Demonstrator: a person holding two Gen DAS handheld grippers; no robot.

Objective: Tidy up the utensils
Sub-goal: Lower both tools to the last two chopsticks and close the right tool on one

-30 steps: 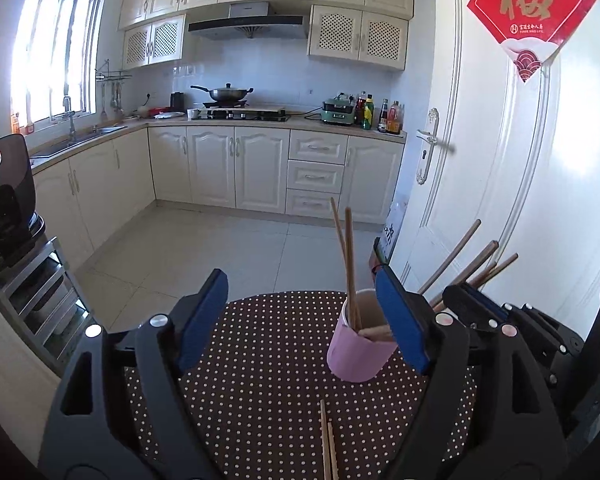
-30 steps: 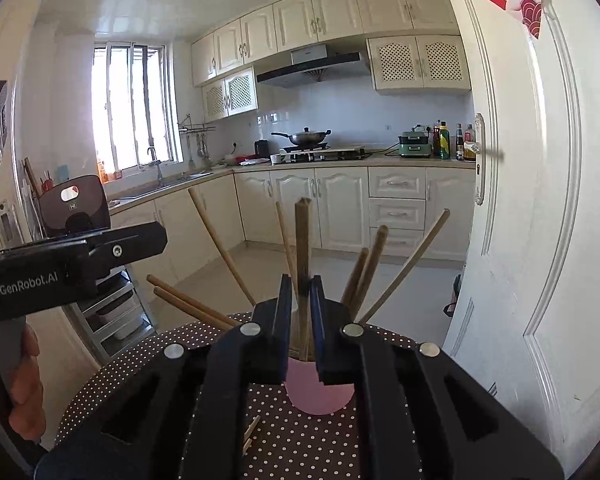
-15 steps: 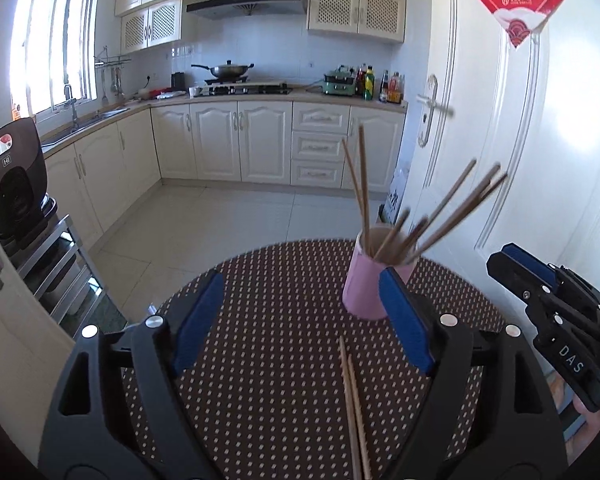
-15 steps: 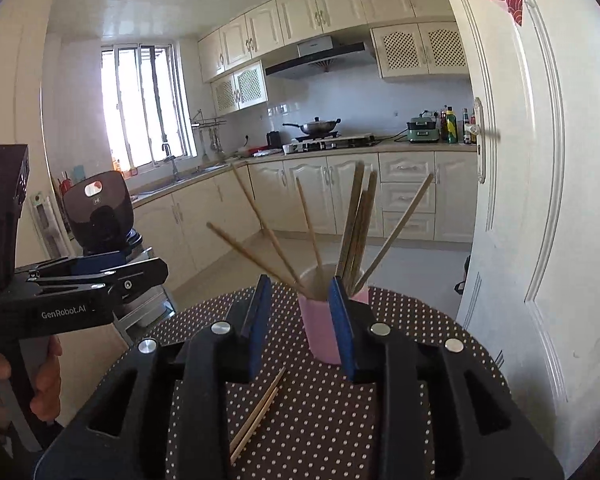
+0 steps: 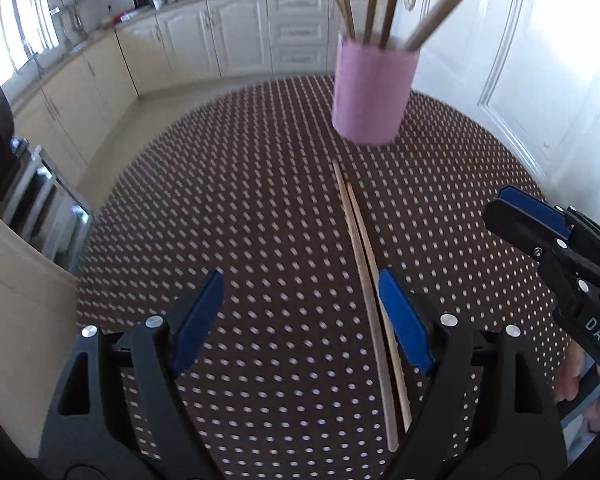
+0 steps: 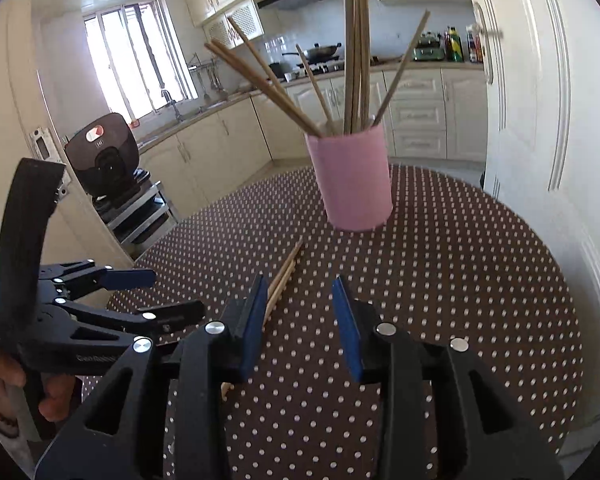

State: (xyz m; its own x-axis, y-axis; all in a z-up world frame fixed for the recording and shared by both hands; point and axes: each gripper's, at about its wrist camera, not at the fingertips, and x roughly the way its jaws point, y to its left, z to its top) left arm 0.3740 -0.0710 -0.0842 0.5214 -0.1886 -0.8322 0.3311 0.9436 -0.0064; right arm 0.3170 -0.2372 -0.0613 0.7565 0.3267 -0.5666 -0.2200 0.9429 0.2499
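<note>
A pink cup point(image 5: 374, 92) stands upright on the far side of the round polka-dot tabletop point(image 5: 228, 208), bristling with wooden chopsticks point(image 6: 356, 52) that fan outward. Two loose chopsticks point(image 5: 360, 240) lie side by side on the cloth (touching along most of their length), just inside the left tool's point(image 5: 300, 320) right finger. The left tool gapes wide and empty; the right tool point(image 6: 300, 320) is open too, holding nothing.

In my left wrist view I can read the white letters "DAS" on the black body of the right gripper point(image 5: 540, 232). On the left gripper point(image 6: 140, 292), seen from my right wrist view, a white print begins with "Gen", but the rest is too blurred to read.
</note>
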